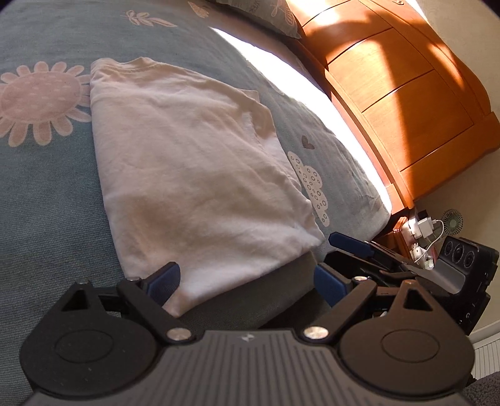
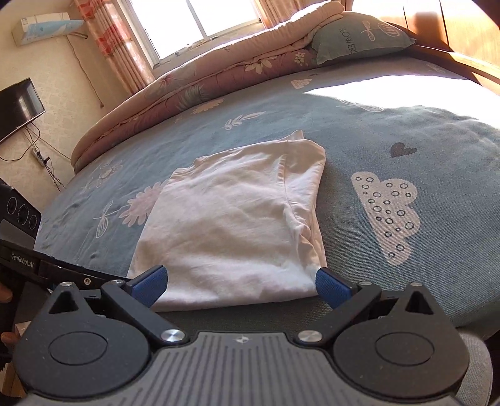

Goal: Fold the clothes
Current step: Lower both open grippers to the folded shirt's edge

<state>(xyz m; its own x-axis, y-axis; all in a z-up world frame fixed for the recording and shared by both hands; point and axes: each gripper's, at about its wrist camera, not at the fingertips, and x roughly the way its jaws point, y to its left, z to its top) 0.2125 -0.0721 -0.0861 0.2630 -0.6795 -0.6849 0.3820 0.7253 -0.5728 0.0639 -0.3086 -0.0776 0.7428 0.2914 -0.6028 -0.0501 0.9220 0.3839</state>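
Note:
A white T-shirt point(image 1: 193, 175) lies folded into a long flat rectangle on the blue patterned bedspread point(image 1: 47, 193). My left gripper point(image 1: 247, 281) hovers open at the shirt's near edge, its blue pads spread wide with nothing between them. In the left wrist view the right gripper's blue fingertip point(image 1: 348, 242) shows just past the shirt's near right corner. In the right wrist view the same T-shirt point(image 2: 237, 218) lies ahead, with my right gripper point(image 2: 240, 284) open and straddling its near hem. The left gripper's black body point(image 2: 47, 268) shows at the left edge there.
A wooden headboard and drawers point(image 1: 406, 93) stand to the right of the bed. A power strip with chargers point(image 1: 420, 231) sits low beside the bed. A folded quilt point(image 2: 193, 87) and a pillow point(image 2: 359, 34) lie at the far side under the window point(image 2: 193, 22). A person's fingers point(image 2: 7, 339) show at the left edge.

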